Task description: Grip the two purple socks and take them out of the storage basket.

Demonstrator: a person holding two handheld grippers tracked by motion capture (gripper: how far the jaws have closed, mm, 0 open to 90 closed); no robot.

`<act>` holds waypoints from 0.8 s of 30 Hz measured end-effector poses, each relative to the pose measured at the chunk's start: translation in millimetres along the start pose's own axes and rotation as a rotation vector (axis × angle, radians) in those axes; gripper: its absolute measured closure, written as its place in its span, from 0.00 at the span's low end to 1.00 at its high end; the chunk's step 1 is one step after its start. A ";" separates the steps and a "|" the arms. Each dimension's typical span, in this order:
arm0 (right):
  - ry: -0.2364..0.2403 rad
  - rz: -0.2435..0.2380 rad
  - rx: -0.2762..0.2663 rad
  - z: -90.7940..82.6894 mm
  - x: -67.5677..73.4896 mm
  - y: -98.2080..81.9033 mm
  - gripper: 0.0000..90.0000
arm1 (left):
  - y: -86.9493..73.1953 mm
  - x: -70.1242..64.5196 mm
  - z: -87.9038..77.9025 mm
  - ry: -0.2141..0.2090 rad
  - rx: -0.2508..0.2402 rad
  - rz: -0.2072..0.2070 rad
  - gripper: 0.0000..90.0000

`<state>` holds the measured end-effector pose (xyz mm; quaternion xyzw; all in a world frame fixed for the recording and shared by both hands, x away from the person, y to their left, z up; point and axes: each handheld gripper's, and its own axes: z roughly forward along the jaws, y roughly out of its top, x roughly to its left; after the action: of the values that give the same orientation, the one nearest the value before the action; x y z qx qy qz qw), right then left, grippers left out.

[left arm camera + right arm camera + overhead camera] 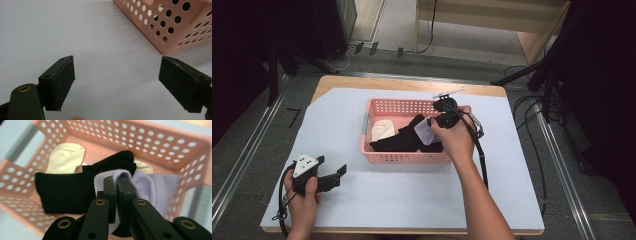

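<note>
High view: right gripper [435,121] sat over the pink basket [402,157], centre frame, clamped on a lilac sock [426,134]. Left gripper [334,175] rested lower left on the white sheet [412,195].

Left gripper view: jaws wide apart, nothing between them, basket corner upper right.

Right gripper view: jaws pinched shut on the lilac sock's edge, above a black sock [65,191] and a cream sock [65,157]. Thin bite on the fabric, so a quick lift would likely slip it loose or drag the black one along.

Wooden table [362,82], white sheet [412,192] over it, pink basket [404,157] on sheet
</note>
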<state>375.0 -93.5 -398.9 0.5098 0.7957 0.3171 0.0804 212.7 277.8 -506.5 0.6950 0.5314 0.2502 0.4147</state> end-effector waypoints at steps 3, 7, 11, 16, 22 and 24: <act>-0.036 0.000 -0.010 19.5 -1.3 -1.9 0.82 | 0.0 0.2 -0.2 -0.001 0.001 0.000 0.16; -0.113 0.004 -0.046 30.8 -5.6 -3.3 0.60 | 0.1 0.5 -0.3 -0.004 0.003 -0.002 0.16; -0.158 0.017 -0.053 24.6 -13.0 -5.1 0.52 | 0.1 0.6 0.1 -0.002 0.002 -0.001 0.16; -0.203 0.031 -0.009 23.7 -19.9 -10.4 0.46 | 0.1 0.2 0.1 -0.001 0.002 0.001 0.16; -0.134 0.044 0.060 33.2 -19.5 -20.0 0.48 | 0.1 -0.1 0.0 0.002 0.003 0.004 0.16; -0.107 0.024 0.099 37.9 -16.3 -21.7 0.50 | 0.1 -0.1 0.1 0.001 0.003 0.003 0.16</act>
<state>383.1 -97.6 -444.6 0.5388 0.7988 0.2507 0.0937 212.8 277.7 -506.5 0.6962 0.5310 0.2504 0.4129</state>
